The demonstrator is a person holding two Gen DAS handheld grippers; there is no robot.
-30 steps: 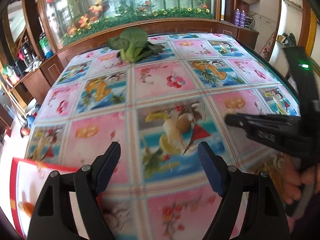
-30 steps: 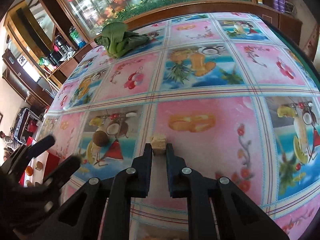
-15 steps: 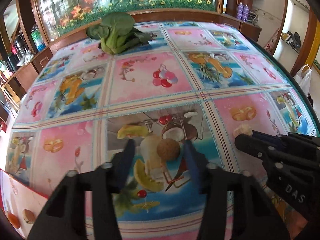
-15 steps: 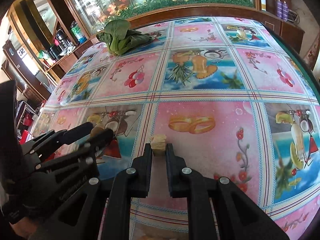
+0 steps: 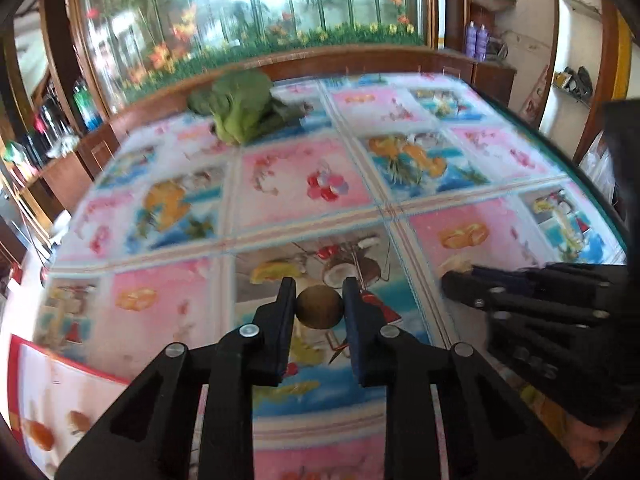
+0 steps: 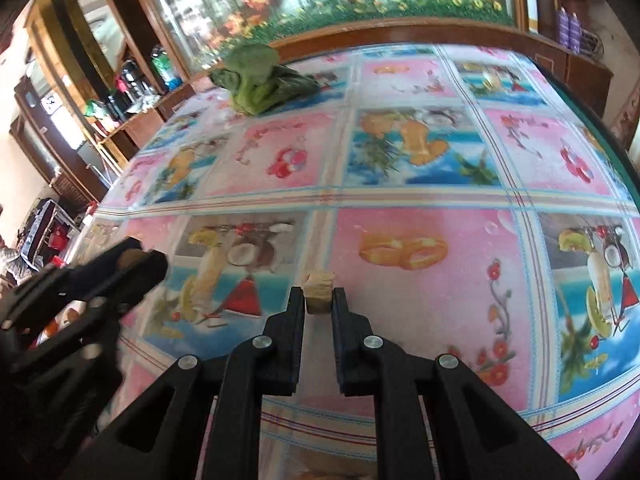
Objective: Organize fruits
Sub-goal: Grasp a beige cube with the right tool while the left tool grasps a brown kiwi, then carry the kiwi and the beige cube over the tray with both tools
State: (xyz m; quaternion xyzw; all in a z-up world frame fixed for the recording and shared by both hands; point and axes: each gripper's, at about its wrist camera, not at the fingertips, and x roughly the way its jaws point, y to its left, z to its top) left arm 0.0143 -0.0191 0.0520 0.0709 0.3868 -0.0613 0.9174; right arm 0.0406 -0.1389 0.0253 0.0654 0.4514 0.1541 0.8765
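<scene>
A small round brown fruit [image 5: 319, 312] sits between the fingers of my left gripper [image 5: 319, 300], just above the fruit-print tablecloth [image 5: 296, 184]. The jaws are closing and both pads press on its sides. In the right wrist view the left gripper [image 6: 140, 258] comes in from the left with the brown fruit [image 6: 129, 256] at its tips. My right gripper [image 6: 319, 300] is shut on a pale beige fruit chunk [image 6: 319, 294]. In the left wrist view the right gripper [image 5: 454, 278] shows on the right, the chunk [image 5: 456, 266] poking out of its tips.
A green leafy vegetable [image 5: 240, 108] lies at the table's far side, also in the right wrist view [image 6: 260, 80]. A red-rimmed white tray [image 5: 72, 360] holding orange pieces sits at the near left. The table's dark edge [image 6: 616, 152] curves along the right. A wooden display cabinet stands behind.
My left gripper moved forward over the coconut picture and went from wide open to shut on the brown fruit. The right gripper kept its hold on the pale chunk and hardly moved.
</scene>
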